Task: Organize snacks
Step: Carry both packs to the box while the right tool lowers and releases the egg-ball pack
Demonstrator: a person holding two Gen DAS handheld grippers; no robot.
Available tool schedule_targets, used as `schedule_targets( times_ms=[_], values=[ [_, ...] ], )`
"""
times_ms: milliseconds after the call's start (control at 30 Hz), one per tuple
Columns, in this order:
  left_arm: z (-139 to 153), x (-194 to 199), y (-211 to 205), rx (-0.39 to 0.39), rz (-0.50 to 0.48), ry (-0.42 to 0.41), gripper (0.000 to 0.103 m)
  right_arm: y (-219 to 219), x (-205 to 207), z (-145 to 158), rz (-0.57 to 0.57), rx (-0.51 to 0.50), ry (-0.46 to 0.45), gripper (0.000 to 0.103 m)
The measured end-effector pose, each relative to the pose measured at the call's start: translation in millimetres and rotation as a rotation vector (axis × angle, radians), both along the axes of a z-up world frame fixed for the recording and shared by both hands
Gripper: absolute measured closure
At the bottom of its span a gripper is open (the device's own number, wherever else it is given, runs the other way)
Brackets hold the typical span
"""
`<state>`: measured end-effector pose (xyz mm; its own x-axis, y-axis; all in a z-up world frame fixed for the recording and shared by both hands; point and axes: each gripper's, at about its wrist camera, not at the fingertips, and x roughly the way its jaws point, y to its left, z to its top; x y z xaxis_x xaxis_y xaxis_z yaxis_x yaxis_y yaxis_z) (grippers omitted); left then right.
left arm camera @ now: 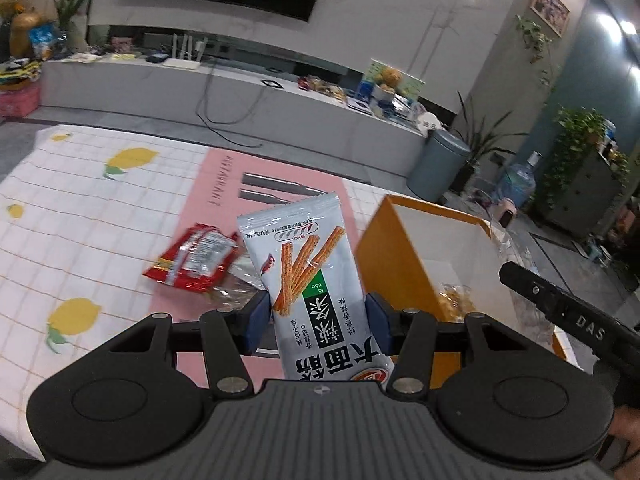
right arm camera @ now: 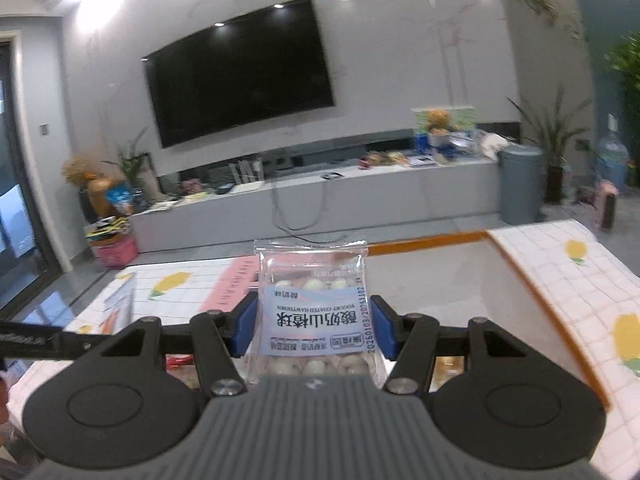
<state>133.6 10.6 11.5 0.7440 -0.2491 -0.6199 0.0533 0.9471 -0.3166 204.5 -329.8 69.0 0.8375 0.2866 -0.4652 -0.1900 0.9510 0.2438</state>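
Left claw (left arm camera: 318,322) and right claw (right arm camera: 314,328) each clamp something, both tilted downward.

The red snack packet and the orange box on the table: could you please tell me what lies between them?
In the left wrist view, the white snack packet held in the left claw stands between the red snack packet and the orange box.

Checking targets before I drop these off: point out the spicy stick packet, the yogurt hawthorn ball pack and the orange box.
spicy stick packet (left arm camera: 310,276), left wrist view, printed front
yogurt hawthorn ball pack (right arm camera: 314,320), right wrist view, label
orange box (left arm camera: 394,256), left wrist view, outer wall
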Motion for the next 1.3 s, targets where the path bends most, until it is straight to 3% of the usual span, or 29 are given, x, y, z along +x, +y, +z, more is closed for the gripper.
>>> schedule_targets(
  times_ms=[267,667,933,1200,1267,1300],
  values=[
    [-10,17,-15,-0.006,-0.044,0.025,0.044,-33,40,-20,-0.07,-0.046,0.113,0.045],
    [-26,27,-18,-0.024,-0.041,0.053,0.044,-9,111,-72,0.008,-0.142,0.37,0.045],
    [-34,30,-22,-0.005,-0.043,0.069,0.044,-13,134,-84,0.003,-0.127,0.444,0.045],
    [-35,26,-26,-0.004,-0.051,0.077,0.044,-12,131,-80,0.02,-0.082,0.434,0.041],
    [-35,26,-27,-0.001,-0.053,0.077,0.044,-14,131,-77,0.021,-0.059,0.427,0.03],
    [-34,26,-27,0.0,-0.053,0.077,0.044,-15,131,-77,0.019,-0.051,0.427,0.029]
  ],
)
